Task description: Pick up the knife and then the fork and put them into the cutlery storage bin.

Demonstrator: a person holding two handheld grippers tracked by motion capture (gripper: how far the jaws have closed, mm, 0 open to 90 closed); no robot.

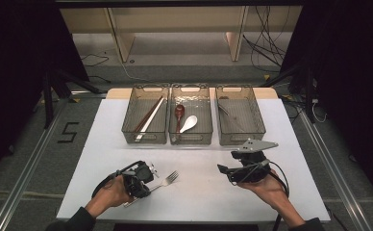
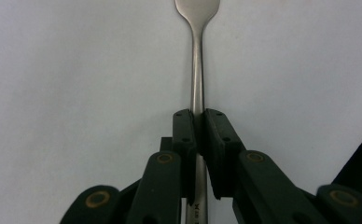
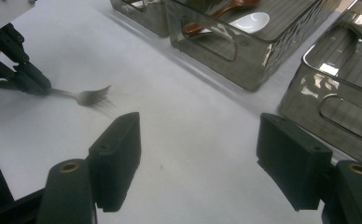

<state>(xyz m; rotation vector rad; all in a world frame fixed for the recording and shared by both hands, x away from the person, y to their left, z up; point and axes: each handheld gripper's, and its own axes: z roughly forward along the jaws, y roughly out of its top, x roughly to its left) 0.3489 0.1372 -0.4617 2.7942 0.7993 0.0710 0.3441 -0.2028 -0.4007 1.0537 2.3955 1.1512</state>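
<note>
**Fork clamped at the near-left of the bench**

While the fork lies low over the white bench, close to its near edge and left of centre, the left gripper has its jaws clenched on the handle. From the left gripper view the metal stem runs straight out from between the two black pads, pinched about midway along, with the head pointing away. Its tines aim toward the far right, in the direction of the bins. Whether the tines touch the surface I cannot tell; in the right gripper view a faint shadow sits just beside them.

The right gripper hangs over the near-right part of the bench, well apart from the fork, jaws spread wide with nothing between them; its own view shows bare white surface in the gap.

Farther back, toward the far edge, three clear plastic bins stand side by side. The left bin holds chopsticks lying lengthwise. The middle bin holds a dark red spoon and a white spoon next to each other. The right bin holds a slim metal utensil I cannot identify.
</note>
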